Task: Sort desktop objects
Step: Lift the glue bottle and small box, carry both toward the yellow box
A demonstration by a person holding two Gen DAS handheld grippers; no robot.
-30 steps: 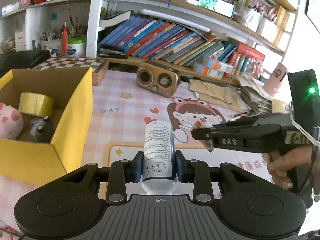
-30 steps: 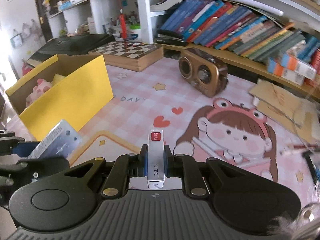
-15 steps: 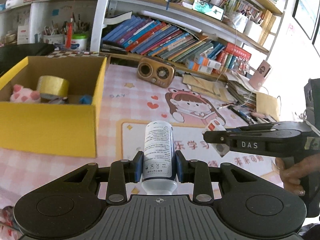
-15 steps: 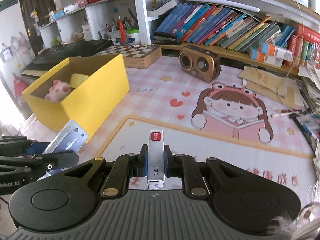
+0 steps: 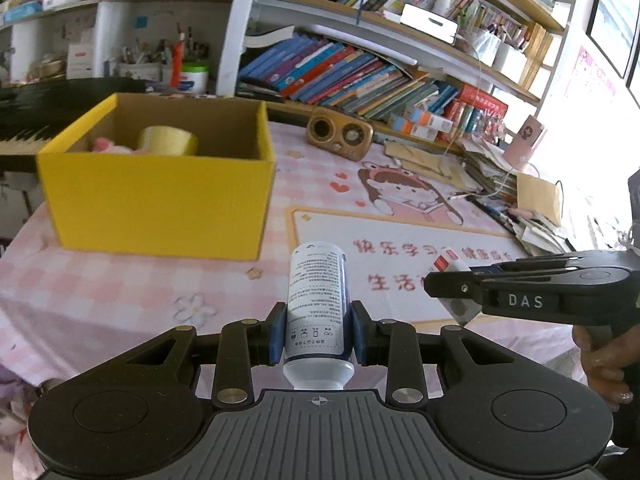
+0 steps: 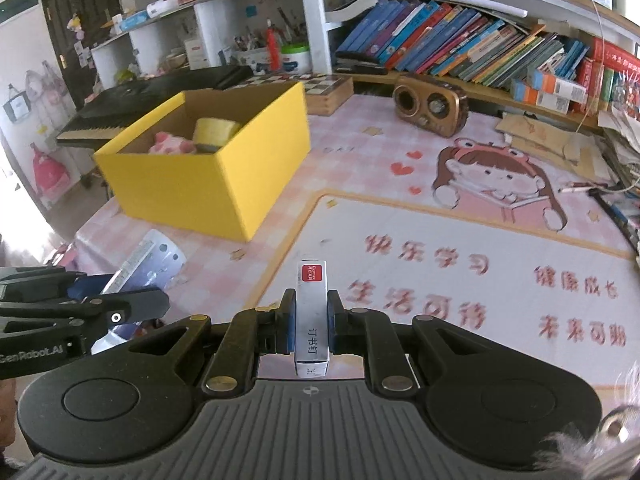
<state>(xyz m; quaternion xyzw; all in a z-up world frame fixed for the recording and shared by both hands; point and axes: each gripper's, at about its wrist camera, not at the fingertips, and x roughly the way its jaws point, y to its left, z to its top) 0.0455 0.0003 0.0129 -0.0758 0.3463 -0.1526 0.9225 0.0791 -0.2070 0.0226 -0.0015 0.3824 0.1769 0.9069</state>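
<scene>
My left gripper (image 5: 318,330) is shut on a white bottle (image 5: 318,296) with a printed blue label, held above the pink mat. My right gripper (image 6: 311,322) is shut on a small silver staple box (image 6: 311,312) with a red logo. From the left wrist, the right gripper (image 5: 434,282) reaches in from the right with the staple box (image 5: 454,270) in it. From the right wrist, the left gripper (image 6: 160,304) shows at the lower left with the bottle (image 6: 150,260). The yellow box (image 5: 160,196) (image 6: 208,176) stands open ahead and to the left, holding a tape roll (image 5: 168,142) and a pink plush toy (image 6: 170,144).
A brown retro radio (image 6: 430,104) sits at the back of the desk (image 6: 400,240) below leaning books (image 5: 340,76). A chessboard box (image 6: 316,88) lies behind the yellow box. Papers and pens (image 5: 500,188) pile up on the right. A black keyboard (image 6: 132,100) lies on the left.
Both grippers have pulled back from the desk with their loads still held. The yellow box and the radio now look smaller and farther away, and more of the mat shows.
</scene>
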